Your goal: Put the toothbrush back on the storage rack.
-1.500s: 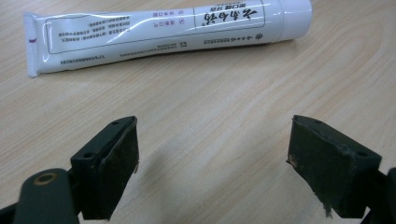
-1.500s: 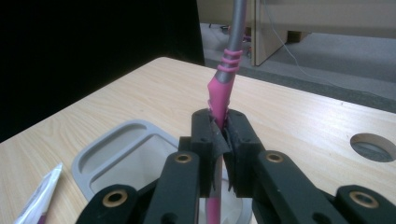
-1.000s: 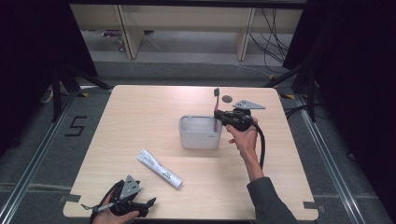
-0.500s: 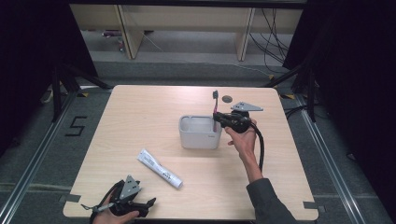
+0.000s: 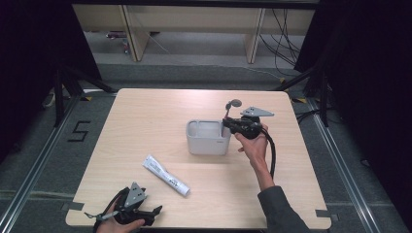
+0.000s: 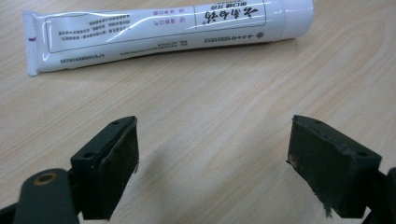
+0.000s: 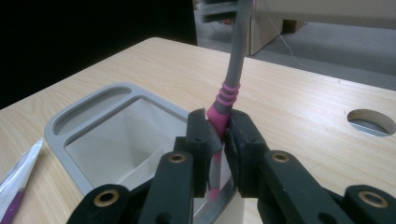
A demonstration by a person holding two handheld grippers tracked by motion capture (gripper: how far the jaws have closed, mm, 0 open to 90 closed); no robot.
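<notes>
Right gripper (image 5: 227, 121) held out over the middle-right of the table, arm stretched forward from the bottom right, dark sleeve at the forearm, hand (image 5: 253, 143) wrapped under the gripper body. Jaws have just been opening, a thin handle standing between the pads (image 7: 204, 140), gap narrow. Left gripper (image 5: 154, 212) low at the near left table edge, cradled in an upturned hand (image 5: 116, 223), pointing right; in the left gripper view its jaws stand wide apart, nothing between them.

On the table (image 5: 145, 116) there were three loose things — one grey holder (image 5: 208, 138), one white tube (image 5: 165, 175), one toothbrush (image 7: 227, 93), seemingly — and two hand-held grippers, left (image 5: 156, 211) and right (image 5: 225, 122).
</notes>
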